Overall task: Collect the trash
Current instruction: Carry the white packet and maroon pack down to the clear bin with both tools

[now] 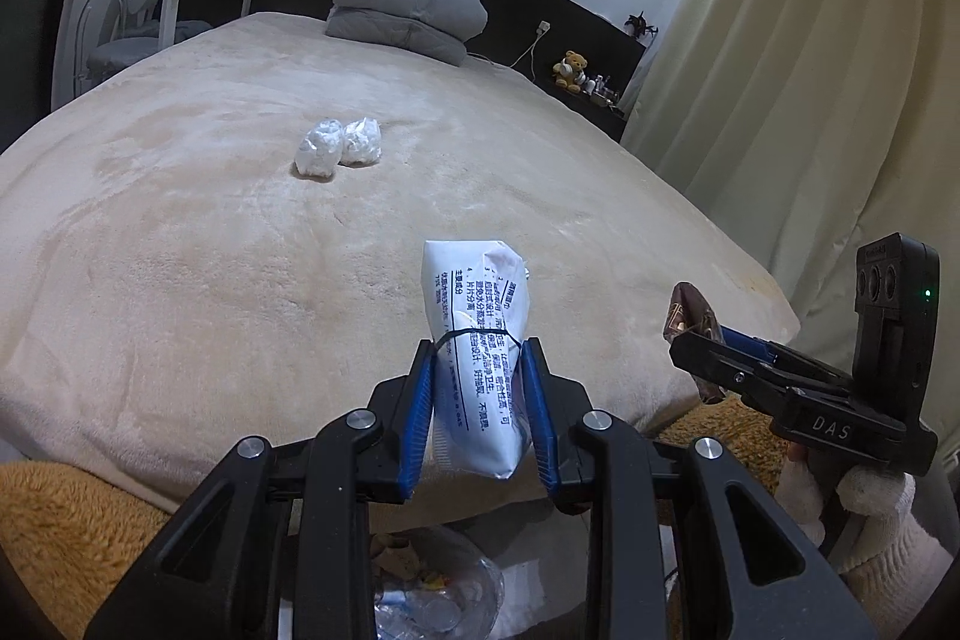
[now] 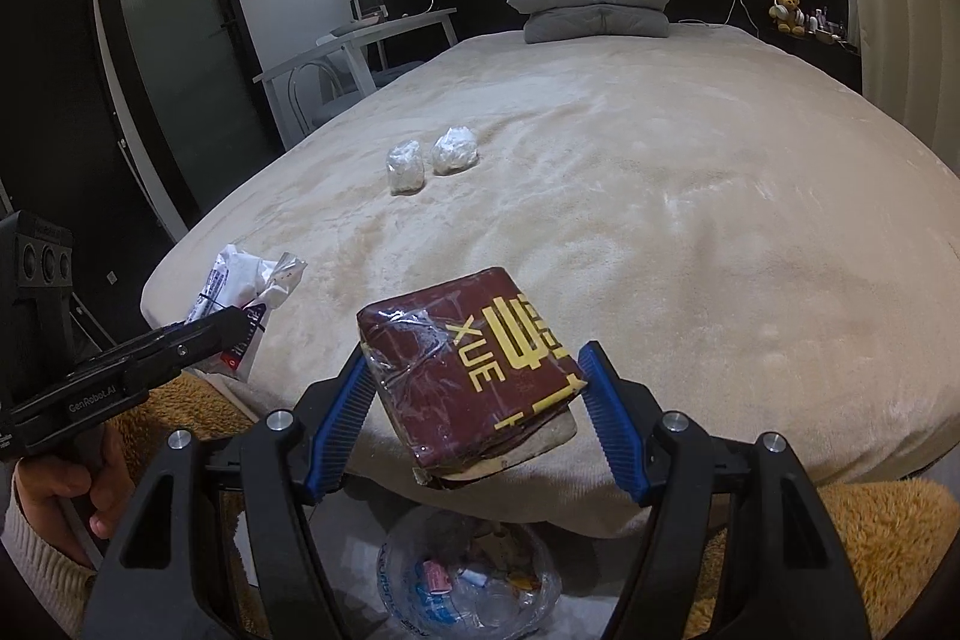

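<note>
My left gripper [image 1: 480,346] is shut on a white wet-wipe packet [image 1: 480,340] with blue print, held upright above the foot of the bed; it also shows in the right wrist view [image 2: 237,304]. My right gripper [image 2: 474,364] holds a dark red packet [image 2: 474,370] with yellow lettering between its blue pads, above the bed edge; it also shows in the left wrist view [image 1: 690,319]. Two crumpled white tissue wads [image 1: 339,147] [image 2: 432,160] lie side by side mid-bed. A clear trash bag [image 2: 468,580] [image 1: 432,592] with litter sits on the floor below both grippers.
The beige bed cover [image 1: 240,250] fills the view. Folded grey bedding [image 1: 408,13] lies at the headboard. A white table and chair [image 1: 150,4] stand at the left, curtains [image 1: 810,70] at the right. An orange fluffy rug [image 2: 870,538] lies at the bed foot.
</note>
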A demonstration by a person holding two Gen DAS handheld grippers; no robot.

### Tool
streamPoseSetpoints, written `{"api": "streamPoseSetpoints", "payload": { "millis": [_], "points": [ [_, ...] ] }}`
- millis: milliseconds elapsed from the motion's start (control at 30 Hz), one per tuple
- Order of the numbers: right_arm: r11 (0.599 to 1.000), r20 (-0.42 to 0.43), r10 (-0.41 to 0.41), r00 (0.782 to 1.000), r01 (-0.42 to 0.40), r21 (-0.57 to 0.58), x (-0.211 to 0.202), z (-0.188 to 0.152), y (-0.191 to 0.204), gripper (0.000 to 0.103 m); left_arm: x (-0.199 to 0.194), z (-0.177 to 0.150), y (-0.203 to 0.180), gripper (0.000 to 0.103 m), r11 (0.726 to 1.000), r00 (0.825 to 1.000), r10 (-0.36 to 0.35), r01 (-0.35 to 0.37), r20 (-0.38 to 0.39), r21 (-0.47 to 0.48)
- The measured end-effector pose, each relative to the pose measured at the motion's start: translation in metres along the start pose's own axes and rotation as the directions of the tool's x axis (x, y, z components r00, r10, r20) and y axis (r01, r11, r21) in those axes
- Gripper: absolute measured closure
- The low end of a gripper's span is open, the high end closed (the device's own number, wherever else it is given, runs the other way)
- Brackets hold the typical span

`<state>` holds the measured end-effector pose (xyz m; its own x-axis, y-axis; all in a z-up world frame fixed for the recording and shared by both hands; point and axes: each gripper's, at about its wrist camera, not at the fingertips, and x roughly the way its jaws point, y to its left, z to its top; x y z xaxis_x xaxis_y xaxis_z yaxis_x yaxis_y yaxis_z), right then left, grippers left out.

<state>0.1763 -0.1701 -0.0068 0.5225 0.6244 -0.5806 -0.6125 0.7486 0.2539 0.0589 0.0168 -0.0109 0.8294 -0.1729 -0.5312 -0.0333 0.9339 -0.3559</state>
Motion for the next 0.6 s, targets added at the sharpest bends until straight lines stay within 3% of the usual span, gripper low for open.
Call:
{"api": "streamPoseSetpoints", "payload": {
  "millis": [267,600],
  "points": [
    [1.000,0.003,0.018,1.000,-0.018,0.015,-0.014,-0.015,0.008,0.035,-0.016,-0.015,-0.007,0.075,1.000,1.000,-0.014,0.014,0.002,-0.013],
    [0.997,-0.064,0.062,0.996,-0.059,0.050,-0.010,-0.028,0.009,0.035,-0.007,-0.036,-0.007,0.075,0.997,0.995,-0.042,0.036,-0.089,-0.065]
  ]
}}
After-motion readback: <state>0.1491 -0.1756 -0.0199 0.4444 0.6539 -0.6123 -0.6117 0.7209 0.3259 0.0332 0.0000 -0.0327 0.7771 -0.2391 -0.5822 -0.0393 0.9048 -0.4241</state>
